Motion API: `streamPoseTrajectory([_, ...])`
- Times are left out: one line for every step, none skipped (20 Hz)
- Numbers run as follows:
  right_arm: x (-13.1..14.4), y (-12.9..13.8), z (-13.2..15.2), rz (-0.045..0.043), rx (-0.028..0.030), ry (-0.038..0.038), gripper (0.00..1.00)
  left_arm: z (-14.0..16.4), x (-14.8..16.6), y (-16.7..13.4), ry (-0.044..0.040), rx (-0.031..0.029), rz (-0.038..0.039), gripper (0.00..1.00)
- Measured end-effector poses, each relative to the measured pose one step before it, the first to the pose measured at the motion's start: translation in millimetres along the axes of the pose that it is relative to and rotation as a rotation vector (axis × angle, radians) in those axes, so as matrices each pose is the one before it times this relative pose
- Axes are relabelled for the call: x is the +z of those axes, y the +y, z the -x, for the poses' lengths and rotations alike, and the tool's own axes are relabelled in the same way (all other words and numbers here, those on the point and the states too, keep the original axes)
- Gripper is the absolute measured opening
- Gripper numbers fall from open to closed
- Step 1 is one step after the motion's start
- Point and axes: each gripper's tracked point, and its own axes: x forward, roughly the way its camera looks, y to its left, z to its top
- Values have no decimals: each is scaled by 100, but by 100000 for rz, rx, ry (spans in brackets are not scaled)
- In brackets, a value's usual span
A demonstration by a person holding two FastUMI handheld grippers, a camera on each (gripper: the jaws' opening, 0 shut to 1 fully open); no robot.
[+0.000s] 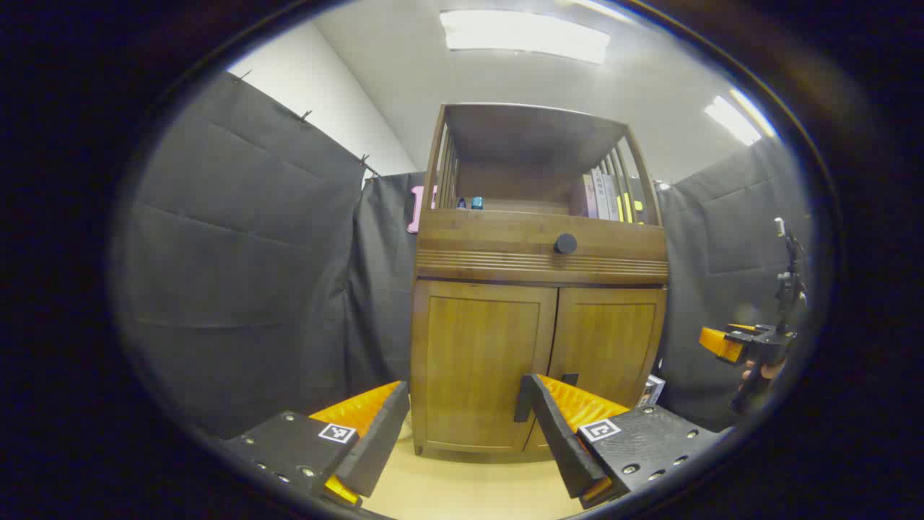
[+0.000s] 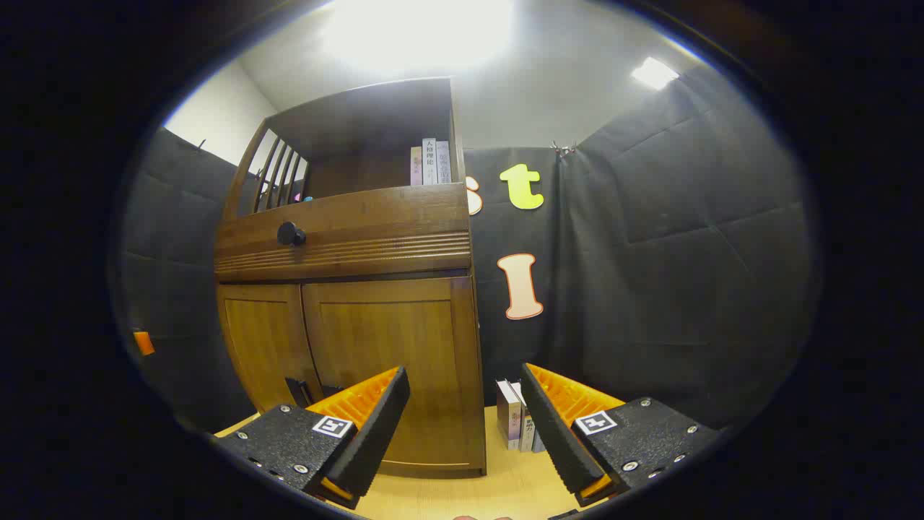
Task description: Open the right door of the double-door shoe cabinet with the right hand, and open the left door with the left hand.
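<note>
Both doors (image 1: pixel 480 361) are shut, both tongs (image 1: pixel 468 426) (image 2: pixel 465 426) gape wide and empty, so next the right tongs need the right door's handle (image 2: pixel 297 391).

Wooden shoe cabinet (image 1: pixel 538 339), doors seemingly closed.

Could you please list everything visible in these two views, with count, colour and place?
shoe cabinet: one, brown wood, against the booth's back wall
cabinet doors: two, brown, both closed, lower front
door handles: two, dark, near the middle seam
drawer knob: one, black, above the doors
books on the shelf: several, pale and yellow, right end of the open top shelf
books on the floor: a few, standing beside the cabinet's right side
ceiling lights: two, white
left gripper: one, open, facing the doors
right gripper: one, open, off the cabinet's right corner
</note>
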Motion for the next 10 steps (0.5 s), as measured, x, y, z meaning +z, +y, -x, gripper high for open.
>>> streamPoseTrajectory([-361, -185, -253, 1188, 558, 685, 96, -28, 13, -70, 263, 982, 926, 100])
streamPoseTrajectory([-537, -161, -265, 833, 636, 1585, 96, 9, -266, -231, 538, 1069, 778, 100])
streamPoseTrajectory([-740, -355, -270, 573, 888, 1619, 96, -67, -274, -298, 783, 942, 180, 100])
streamPoseTrajectory([-362, -270, -105, 1033, 676, 588, 96, 59, -585, -391, 921, 752, -1314, 100])
streamPoseTrajectory([-406, -439, 43, 1520, 222, 12, 96, 20, -103, 220, 243, 2134, -2565, 100])
streamPoseTrajectory([-639, -444, 223, 1503, 372, 476, 94, 85, -84, 656, 686, 2835, -2217, 95])
streamPoseTrajectory([-1049, -408, 418, 1274, 287, 1367, 96, 263, -81, 187, 999, 1261, -797, 100])
streamPoseTrajectory([-604, -288, 120, 562, 163, 1348, 96, 168, -62, -347, 531, -64, 418, 100])
streamPoseTrajectory([-206, -295, -178, -308, -64, 584, 96, 131, -37, -223, 333, -50, 796, 100])
streamPoseTrajectory([-43, -156, -201, -1094, 12, 334, 94, -8, -213, 213, 333, 928, 613, 100])
